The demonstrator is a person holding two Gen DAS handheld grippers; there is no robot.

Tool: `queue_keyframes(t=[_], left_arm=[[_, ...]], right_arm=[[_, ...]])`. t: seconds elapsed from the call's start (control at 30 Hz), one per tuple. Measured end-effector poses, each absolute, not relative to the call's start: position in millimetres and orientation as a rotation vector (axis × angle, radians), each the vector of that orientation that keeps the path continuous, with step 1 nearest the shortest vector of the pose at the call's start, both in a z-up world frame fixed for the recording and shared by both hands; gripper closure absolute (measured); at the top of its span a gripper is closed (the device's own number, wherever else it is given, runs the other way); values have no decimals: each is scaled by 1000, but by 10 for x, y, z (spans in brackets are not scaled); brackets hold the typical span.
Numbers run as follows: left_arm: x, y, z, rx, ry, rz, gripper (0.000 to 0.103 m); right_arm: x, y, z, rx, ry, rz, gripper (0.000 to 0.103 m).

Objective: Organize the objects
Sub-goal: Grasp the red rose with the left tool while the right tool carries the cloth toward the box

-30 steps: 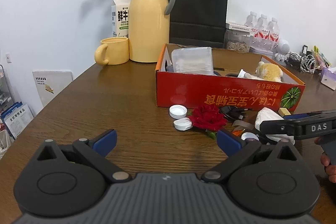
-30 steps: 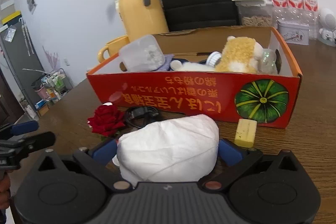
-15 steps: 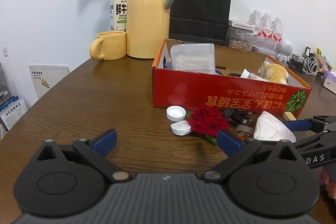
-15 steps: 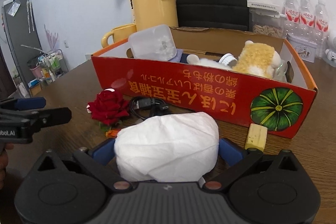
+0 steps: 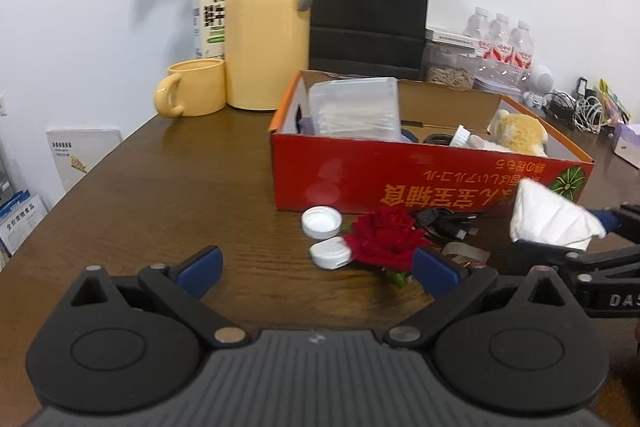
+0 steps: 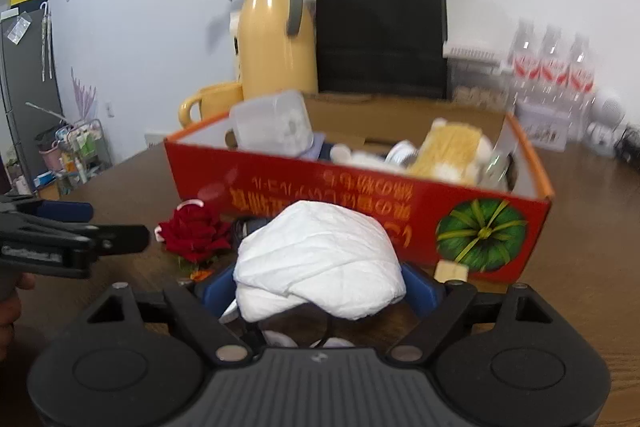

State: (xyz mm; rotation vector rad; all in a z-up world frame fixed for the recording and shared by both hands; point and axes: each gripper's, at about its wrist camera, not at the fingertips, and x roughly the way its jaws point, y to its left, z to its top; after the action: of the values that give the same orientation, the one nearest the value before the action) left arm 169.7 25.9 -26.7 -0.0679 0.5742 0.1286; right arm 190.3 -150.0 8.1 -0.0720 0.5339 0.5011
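Note:
A crumpled white tissue wad sits between my right gripper's blue pads, which are closing and press on its sides. It hangs just above the table in front of the red cardboard box. The left wrist view shows the same wad at the right, raised. My left gripper is open over bare wood with nothing between its fingers. Just ahead of it lie a red rose, two white caps and a black cable.
The box holds a clear plastic container and a plush toy. Behind stand a yellow thermos, a yellow mug, a black paper bag and water bottles. A small pale block lies by the box.
My right gripper's jaws have narrowed onto the tissue wad and it has come up off the table. The left gripper has edged closer to the rose and the box.

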Motion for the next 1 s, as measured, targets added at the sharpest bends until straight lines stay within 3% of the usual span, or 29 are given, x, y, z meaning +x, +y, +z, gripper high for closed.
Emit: queue_keyframes(t=[0.37,0.4,0.57,0.7,1.0], left_arm=[[2075,7,-325,15,565,47,2],[2080,-15,-334,24,558,29,6],[2109,-92,-411,51,571,-32,61],[2057,-80,-402,39,545,-57,73],[1952,-26,-354,16,481,-32,78]], right_arm=[[1815,-1626,198,-58,448,420,18],[1810,-1631,204,-58,443,418,18],[1790,-1613,202,-69,438,424,18],[1772,-1608,202,-73,433,427,18],[1757,-1616,212,-69,422,424,18]])
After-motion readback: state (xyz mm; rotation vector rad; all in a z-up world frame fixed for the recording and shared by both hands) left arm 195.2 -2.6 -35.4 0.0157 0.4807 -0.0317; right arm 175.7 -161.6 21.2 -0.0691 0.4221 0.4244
